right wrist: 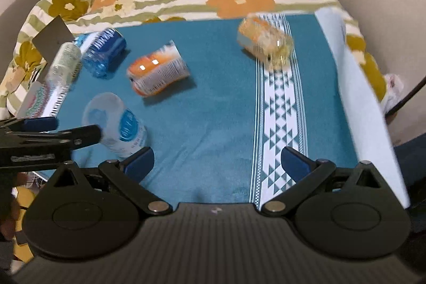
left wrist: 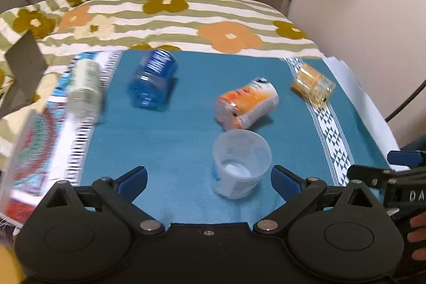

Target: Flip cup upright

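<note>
Now the cup (left wrist: pixel 241 164) leans between the spread left tongs (left wrist: pixel 209 177); right tongs (right wrist: pixel 217 160) gape apart.

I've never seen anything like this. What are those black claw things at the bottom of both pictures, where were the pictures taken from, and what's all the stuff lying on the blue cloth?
Each black claw is a hand-held two-finger gripper; a person carries one in each hand. A wide-angle camera on each looks forward along its fingers, so you get one picture per gripper. The left gripper and the right gripper are both open and hold nothing.

On the teal cloth lie several cups and bottles on their sides: a clear bottle, a blue cup, an orange cup and a yellowish clear cup. The frosted white cup, nearest the left gripper, looks tilted, its opening facing the left camera. Behind is a flowered blanket.
</note>
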`<state>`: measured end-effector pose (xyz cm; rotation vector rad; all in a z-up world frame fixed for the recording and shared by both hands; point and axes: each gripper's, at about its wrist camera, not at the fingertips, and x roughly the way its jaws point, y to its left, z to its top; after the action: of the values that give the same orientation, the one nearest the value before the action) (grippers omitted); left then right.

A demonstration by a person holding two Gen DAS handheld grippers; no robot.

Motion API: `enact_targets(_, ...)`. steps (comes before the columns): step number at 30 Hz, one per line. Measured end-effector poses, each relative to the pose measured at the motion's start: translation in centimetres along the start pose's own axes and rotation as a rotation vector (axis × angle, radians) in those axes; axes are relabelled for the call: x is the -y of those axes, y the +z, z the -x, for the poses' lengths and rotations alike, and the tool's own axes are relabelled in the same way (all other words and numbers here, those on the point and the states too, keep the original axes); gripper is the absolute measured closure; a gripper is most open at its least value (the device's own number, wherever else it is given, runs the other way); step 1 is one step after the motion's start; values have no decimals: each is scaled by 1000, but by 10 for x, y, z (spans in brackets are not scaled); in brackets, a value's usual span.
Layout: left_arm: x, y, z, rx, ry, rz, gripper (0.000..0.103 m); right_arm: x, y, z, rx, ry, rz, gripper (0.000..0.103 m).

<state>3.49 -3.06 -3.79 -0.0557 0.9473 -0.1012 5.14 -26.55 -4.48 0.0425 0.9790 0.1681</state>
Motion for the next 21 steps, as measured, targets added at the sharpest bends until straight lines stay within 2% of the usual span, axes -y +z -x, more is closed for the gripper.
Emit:
enact_targets(4, -20, 6, 33, -14, 9, 27, 0, -10, 13, 25, -6, -35, 1, 0)
enact_targets(10, -32, 2, 59, -31, 39, 6, 0, -24, 17, 47, -18, -71, -12, 0)
enact_targets(16, -33, -6, 63, -14, 67, -16, 0, -36, 5, 50, -19, -122, -29, 0)
enact_targets(21, -36, -6, 64, -3, 72, -27, 0, -41, 2, 52, -17, -132, -32, 0)
